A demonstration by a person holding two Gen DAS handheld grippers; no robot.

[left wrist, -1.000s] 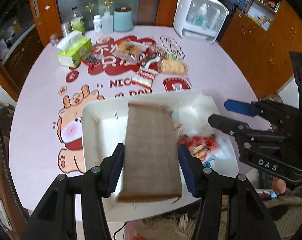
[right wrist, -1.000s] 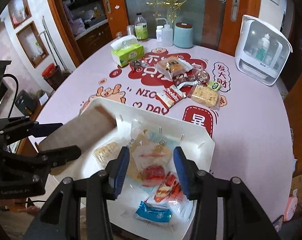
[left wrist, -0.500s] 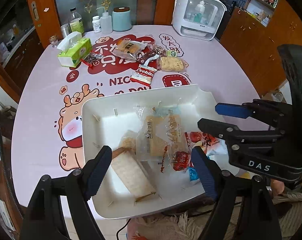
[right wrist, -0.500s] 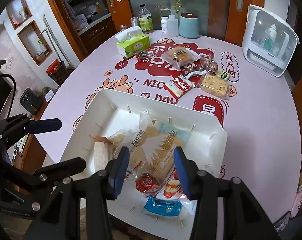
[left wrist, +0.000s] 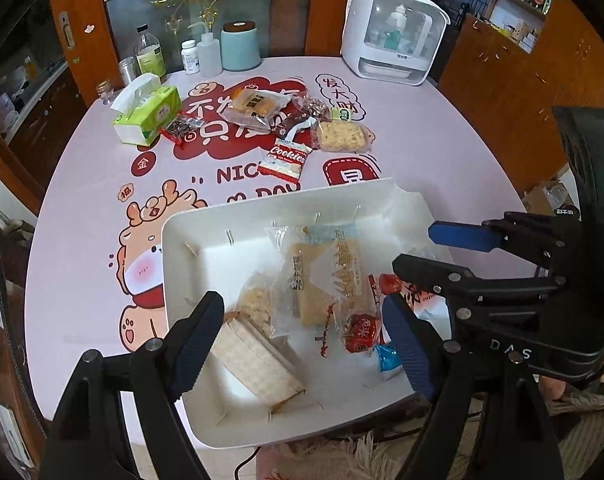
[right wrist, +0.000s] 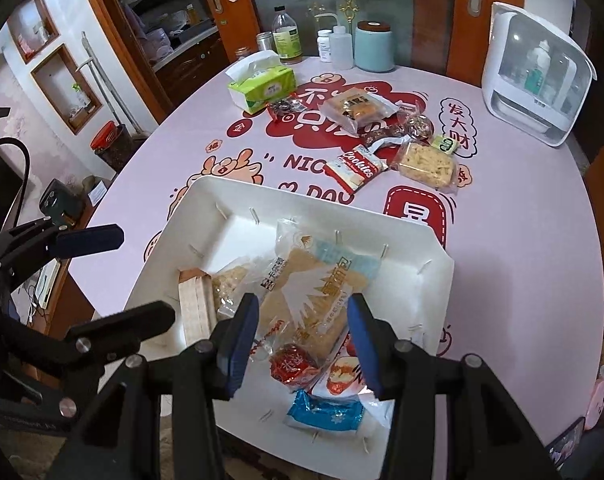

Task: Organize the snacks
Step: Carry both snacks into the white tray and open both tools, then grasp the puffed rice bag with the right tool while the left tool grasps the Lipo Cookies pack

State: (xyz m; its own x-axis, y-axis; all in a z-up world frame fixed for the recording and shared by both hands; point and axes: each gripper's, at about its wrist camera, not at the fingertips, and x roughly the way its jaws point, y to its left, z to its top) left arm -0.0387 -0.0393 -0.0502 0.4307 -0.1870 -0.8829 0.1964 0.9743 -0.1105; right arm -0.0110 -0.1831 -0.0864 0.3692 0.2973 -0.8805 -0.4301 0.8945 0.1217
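A white tray (left wrist: 182, 240) sits at the near edge of the pink table and holds several snack packets. A tan wafer pack (left wrist: 258, 360) lies loose in its near left part, beside a clear bread packet (left wrist: 321, 280). My left gripper (left wrist: 302, 320) hovers over the tray, open and holding nothing, with the wafer pack below its left finger. My right gripper (right wrist: 302, 320) hangs open above the bread packet (right wrist: 313, 300) and a small red packet (right wrist: 294, 368), gripping nothing. Farther back lie a Cookies packet (left wrist: 284, 159), a pale noodle-like block pack (left wrist: 341, 136) and a cake pack (left wrist: 256, 106).
A green tissue box (left wrist: 148, 114) stands at the back left. Bottles, a teal canister (left wrist: 240, 46) and a white appliance (left wrist: 393, 52) line the far edge. The tray (right wrist: 206, 192) overhangs the near table edge. Bare pink tabletop lies left and right of it.
My left gripper opened and let go of the tan wafer pack, which dropped flat into the tray's near left part. The right gripper stayed as it was.
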